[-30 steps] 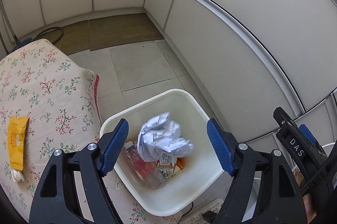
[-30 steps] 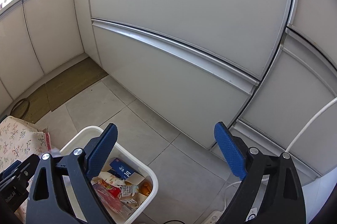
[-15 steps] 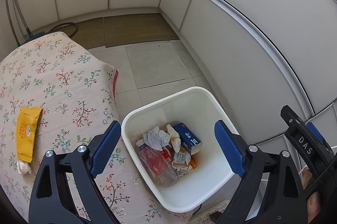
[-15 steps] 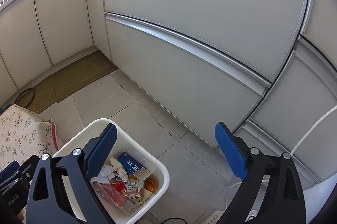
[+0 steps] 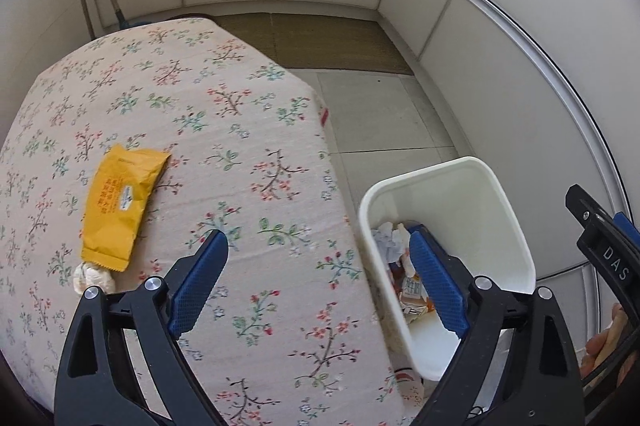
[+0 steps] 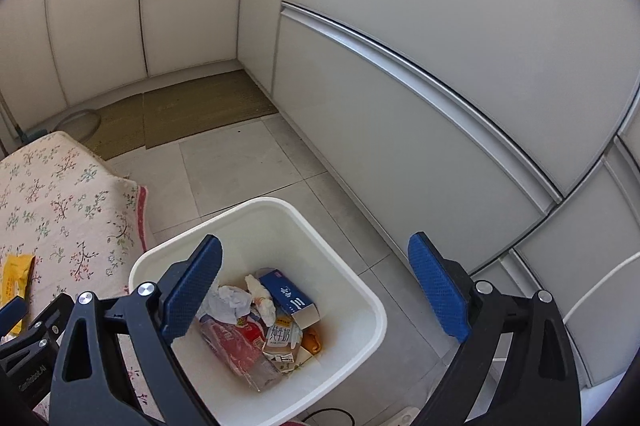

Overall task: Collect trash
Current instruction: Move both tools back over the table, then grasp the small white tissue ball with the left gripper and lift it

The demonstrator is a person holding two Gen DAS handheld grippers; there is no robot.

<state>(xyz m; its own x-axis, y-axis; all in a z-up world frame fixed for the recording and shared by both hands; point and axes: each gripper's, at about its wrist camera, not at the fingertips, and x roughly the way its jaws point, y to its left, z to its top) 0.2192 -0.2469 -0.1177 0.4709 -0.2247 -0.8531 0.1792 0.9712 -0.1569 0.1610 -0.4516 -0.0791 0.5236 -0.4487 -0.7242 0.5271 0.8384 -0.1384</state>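
Crumpled paper (image 6: 230, 300) now in white bin (image 6: 280, 204); left tool (image 5: 318, 282) jaws opened, wide & empty, right tool (image 6: 314, 288) wide too. Yellow wrapper (image 5: 120, 206), mid-left, prob next.

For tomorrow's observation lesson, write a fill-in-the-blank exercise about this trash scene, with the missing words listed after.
1. The wrapper lying on the floral cloth is ____ in colour.
2. The white bin stands on the ____ beside the cloth.
3. Inside the bin, the box next to the crumpled paper is ____.
4. The left claw is ____ and holds nothing.

Missing words: yellow; floor; blue; open
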